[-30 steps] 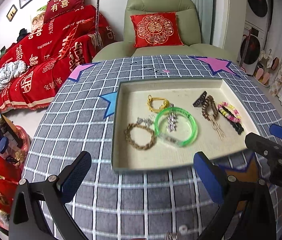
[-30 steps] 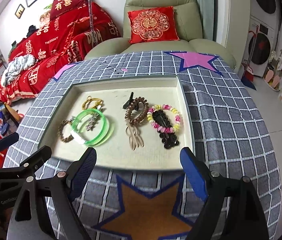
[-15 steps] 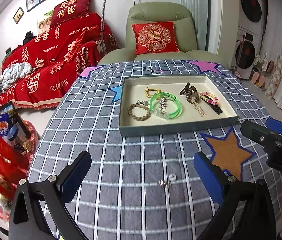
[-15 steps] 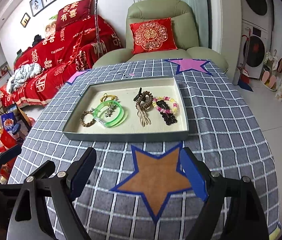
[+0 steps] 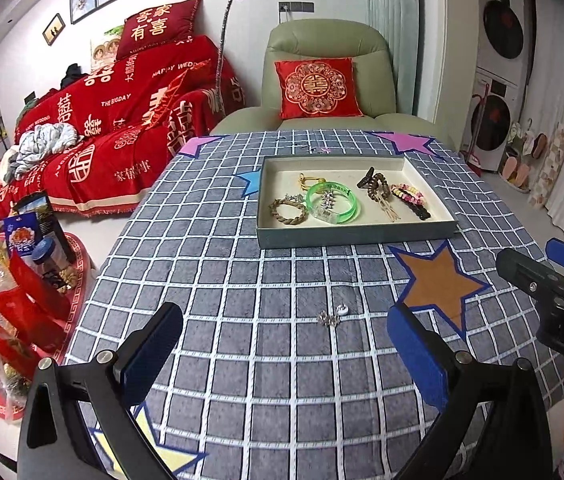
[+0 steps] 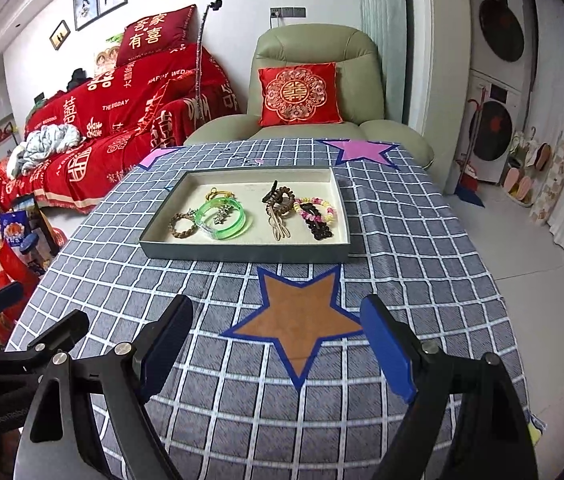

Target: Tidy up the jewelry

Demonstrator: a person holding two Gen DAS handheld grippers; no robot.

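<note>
Currently we are holding both grippers empty with jaws spread wide. In the left wrist view, the left gripper [image 5: 282, 354] is pointing at a small silver earring pair [image 5: 332, 316] lying loose on the checked cloth [image 5: 217, 264], centre frame, just above the jaw gap, long axis running left-right. We judge the left hand nearer; the right gripper [image 6: 275, 346] is framing only the brown star [image 6: 300, 320]. Upper centre, the tray [image 5: 356, 238] is holding, left to right: braided bracelet [image 5: 288, 212], green bangle [image 5: 333, 203], brown clip [image 5: 376, 186], beaded band [image 5: 410, 198].

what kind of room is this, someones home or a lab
Most likely a home living room: a sofa under a red wedding throw, a green recliner, and stacked washing machines in a side nook.
</note>
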